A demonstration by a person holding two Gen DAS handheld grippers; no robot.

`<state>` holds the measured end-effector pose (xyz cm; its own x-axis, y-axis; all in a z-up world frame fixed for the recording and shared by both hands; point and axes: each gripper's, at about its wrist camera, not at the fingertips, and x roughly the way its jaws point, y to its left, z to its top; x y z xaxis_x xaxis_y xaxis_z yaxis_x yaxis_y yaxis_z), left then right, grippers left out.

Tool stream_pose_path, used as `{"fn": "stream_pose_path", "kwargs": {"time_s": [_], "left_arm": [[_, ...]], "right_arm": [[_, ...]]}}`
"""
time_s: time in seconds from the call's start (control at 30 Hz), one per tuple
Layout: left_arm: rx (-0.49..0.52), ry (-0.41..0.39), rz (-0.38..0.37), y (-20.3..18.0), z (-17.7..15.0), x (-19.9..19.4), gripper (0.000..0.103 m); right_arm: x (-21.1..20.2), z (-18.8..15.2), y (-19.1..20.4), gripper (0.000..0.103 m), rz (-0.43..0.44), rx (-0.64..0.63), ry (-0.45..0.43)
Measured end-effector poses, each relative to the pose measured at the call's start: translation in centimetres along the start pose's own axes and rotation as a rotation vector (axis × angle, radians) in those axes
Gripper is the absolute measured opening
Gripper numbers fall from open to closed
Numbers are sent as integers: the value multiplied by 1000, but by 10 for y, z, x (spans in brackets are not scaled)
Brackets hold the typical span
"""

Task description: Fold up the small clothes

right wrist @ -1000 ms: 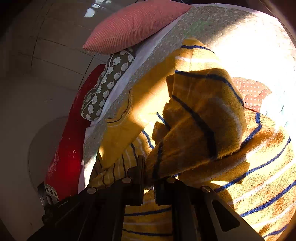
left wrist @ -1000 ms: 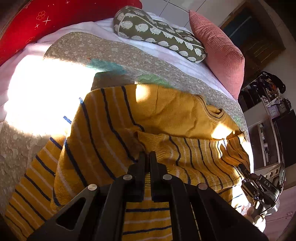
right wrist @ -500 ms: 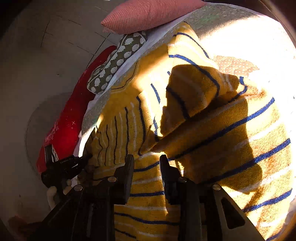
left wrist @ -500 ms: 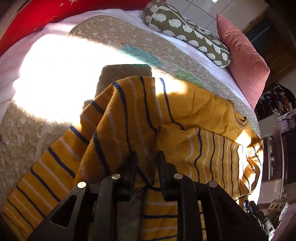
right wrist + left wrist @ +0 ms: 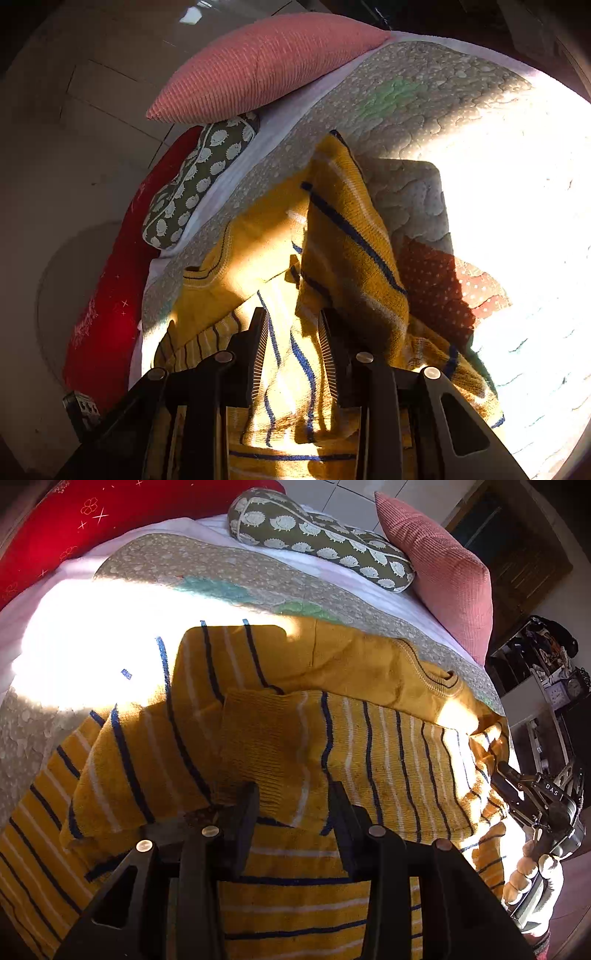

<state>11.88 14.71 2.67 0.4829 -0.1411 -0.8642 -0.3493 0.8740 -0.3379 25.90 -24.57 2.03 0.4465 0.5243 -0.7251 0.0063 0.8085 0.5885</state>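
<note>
A yellow striped sweater point(image 5: 332, 738) lies mid-frame on the quilted bed point(image 5: 221, 568), with a hedgehog-print cushion point(image 5: 321, 542) and a pink pillow point(image 5: 439, 565) at upper right. The left gripper point(image 5: 293, 797) and the right gripper point(image 5: 293, 325) both have fingers parted, holding nothing, sweater folds lying between them.

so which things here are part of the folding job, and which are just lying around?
In the job:
- yellow striped sweater
- left claw, open over it
- right claw, open over it

Lying about:
- pink cushion
- hedgehog-print pillow
- red pillow
- quilted bedspread
</note>
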Motion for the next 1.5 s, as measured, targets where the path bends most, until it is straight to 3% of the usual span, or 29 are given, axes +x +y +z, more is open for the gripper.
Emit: {"fn": "stream_pose_path", "kwargs": {"time_s": [0.03, 0.1, 0.17, 0.27, 0.37, 0.4, 0.63, 0.67, 0.7, 0.93, 1.03, 1.1, 1.17, 1.23, 1.3, 1.37, 1.43, 1.5], "left_arm": [[-15, 18, -9, 2, -1, 9, 37], [-6, 2, -1, 1, -6, 13, 37], [40, -8, 30, -6, -8, 12, 37], [61, -10, 26, -8, -10, 6, 37], [31, -24, -14, -1, -13, -12, 37], [20, -33, -20, 2, -14, -19, 37], [-16, -78, -52, 8, -39, -60, 42], [-15, -82, -47, 8, -43, -64, 42], [-12, -84, -43, 7, -47, -67, 42], [-9, -92, -52, 15, -61, -79, 45], [-21, -93, -39, 22, -65, -80, 45], [-25, -100, -26, 28, -67, -82, 45], [-25, -111, -14, 32, -70, -85, 45], [-24, -128, 7, 36, -75, -90, 45], [-29, -144, 31, 43, -81, -96, 46], [-42, -158, 48, 54, -88, -106, 48], [-63, -174, 65, 71, -93, -117, 53], [-104, -193, 86, 94, -96, -130, 57]], "right_arm": [[0, 3, -8, 22, -108, 0, -33], [-4, 7, -30, 19, -181, 51, -82], [-9, 12, -42, 20, -201, 61, -92], [-27, 18, -44, 28, -182, 17, -114], [-46, 16, -45, 51, -106, -29, -110], [-49, 12, -43, 54, -88, -47, -101], [-32, -15, -14, 54, -67, -136, 9], [-25, -17, -11, 34, -90, -146, 19], [-21, -17, -8, 8, -138, -174, 17], [-31, -3, -28, 5, -323, -164, -66], [-32, 0, -38, 6, -226, -128, 2], [-59, -6, -30, 7, -262, -143, -117], [-78, -13, -16, 7, -175, -174, -159], [-79, -22, 1, 7, -60, -194, -108], [-65, -30, 13, 7, -1, -218, -35], [-47, -36, 12, 9, -29, -225, 28], [-26, -38, -3, 8, -138, -210, 75], [-23, -41, -19, 6, -118, -152, 71]]}}
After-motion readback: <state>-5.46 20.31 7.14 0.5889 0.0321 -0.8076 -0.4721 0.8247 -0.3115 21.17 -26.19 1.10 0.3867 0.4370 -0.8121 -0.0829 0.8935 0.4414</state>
